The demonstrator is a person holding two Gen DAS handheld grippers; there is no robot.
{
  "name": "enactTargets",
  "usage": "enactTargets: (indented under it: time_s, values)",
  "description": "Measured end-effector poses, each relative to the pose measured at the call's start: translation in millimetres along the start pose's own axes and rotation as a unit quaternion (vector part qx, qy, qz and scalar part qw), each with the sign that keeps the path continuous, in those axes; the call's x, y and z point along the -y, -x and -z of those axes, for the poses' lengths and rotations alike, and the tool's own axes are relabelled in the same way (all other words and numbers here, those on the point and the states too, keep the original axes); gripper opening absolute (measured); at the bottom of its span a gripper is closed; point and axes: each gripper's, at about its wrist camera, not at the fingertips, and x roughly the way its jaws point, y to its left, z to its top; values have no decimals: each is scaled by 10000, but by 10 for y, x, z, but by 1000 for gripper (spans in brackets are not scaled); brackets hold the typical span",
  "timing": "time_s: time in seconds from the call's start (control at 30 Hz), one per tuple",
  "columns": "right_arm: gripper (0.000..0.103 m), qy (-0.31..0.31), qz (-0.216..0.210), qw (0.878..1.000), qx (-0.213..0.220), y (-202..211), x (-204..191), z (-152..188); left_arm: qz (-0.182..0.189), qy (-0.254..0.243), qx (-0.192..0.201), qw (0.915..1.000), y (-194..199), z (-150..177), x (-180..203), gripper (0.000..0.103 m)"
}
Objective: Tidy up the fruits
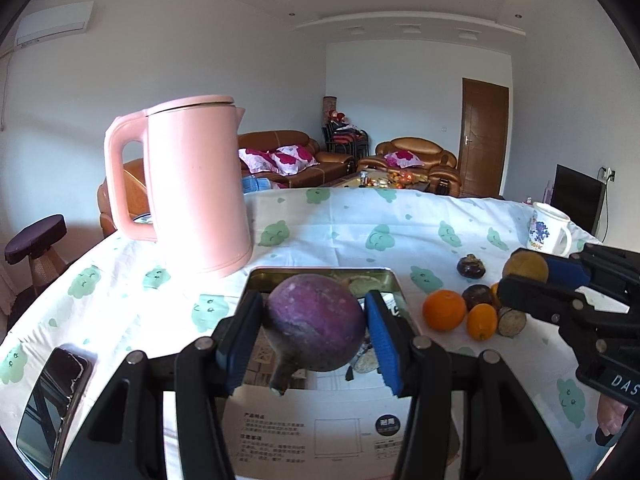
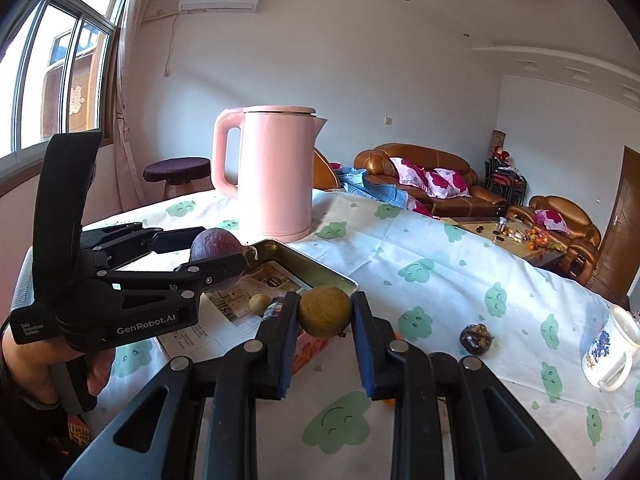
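Left gripper [image 1: 314, 326] fingers are partly spread and clamped on a large purple fruit [image 1: 316, 322], blue pads pressing both its sides, stem end pointing down toward the camera. Right gripper [image 2: 325, 330] fingers are closed tight on a small yellow-brown fruit [image 2: 325, 317].

Both held fruits hang above the near part of the metal tray [image 1: 256, 280], which sits on the cloud-print tablecloth [image 2: 420, 248]. The pink kettle [image 1: 192, 184] stands just beside the tray's far left corner. To the tray's right the cloth is open out to the mug [image 2: 610, 354] near the table's right edge. A phone [image 1: 52, 404] lies near the left edge.

Tray contents: one small round yellowish fruit [image 2: 259, 303] on its printed floor. Outside the tray, on the cloth to its right: two oranges [image 1: 444, 310], three dark fruits [image 1: 471, 266].
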Motion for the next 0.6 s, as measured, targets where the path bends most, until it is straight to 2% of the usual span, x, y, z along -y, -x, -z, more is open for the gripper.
enactTargets:
  time_s: [0.3, 0.6]
  values:
    - [28, 157, -293, 9992, -200, -294, -254, -12, -200, 98, -235, 9995, -84, 63, -221, 54]
    - [28, 271, -510, 9969, -532, -557, -435, 60, -203, 86, -495, 9985, -194, 120, -288, 54]
